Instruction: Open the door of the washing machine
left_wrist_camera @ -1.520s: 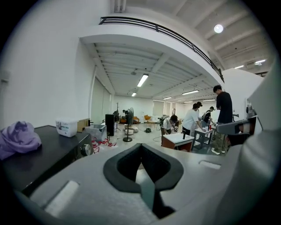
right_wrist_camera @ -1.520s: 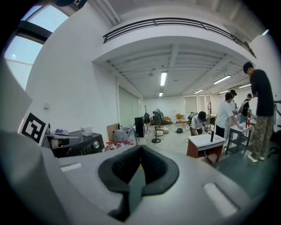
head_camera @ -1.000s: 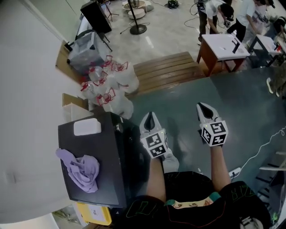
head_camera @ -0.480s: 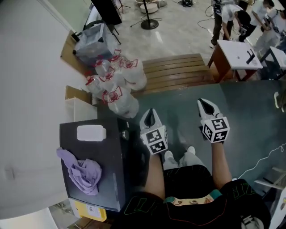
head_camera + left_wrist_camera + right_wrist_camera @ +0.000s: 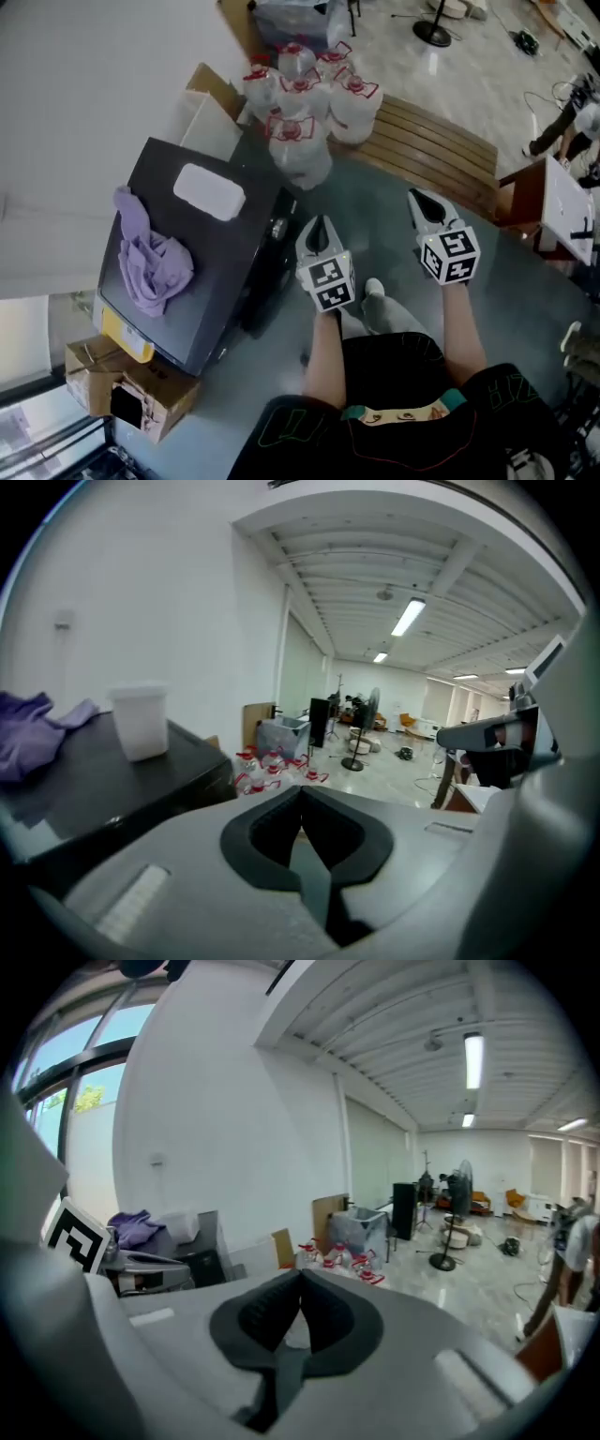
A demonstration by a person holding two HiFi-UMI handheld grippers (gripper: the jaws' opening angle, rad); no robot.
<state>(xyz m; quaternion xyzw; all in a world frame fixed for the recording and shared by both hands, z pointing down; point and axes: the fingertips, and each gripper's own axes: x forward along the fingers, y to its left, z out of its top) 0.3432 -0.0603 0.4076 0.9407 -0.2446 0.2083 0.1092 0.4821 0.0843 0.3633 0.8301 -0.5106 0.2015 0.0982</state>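
Although labelled, washing machine's (image 5: 217,267) print (image 5: 120,335) seems illegible.

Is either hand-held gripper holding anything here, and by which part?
Nothing is held. The left hand-held gripper and right hand-held gripper are both shut and empty.

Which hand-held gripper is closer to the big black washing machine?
The left hand-held gripper; it hangs right beside the washing machine, while the right hand-held gripper is farther off.
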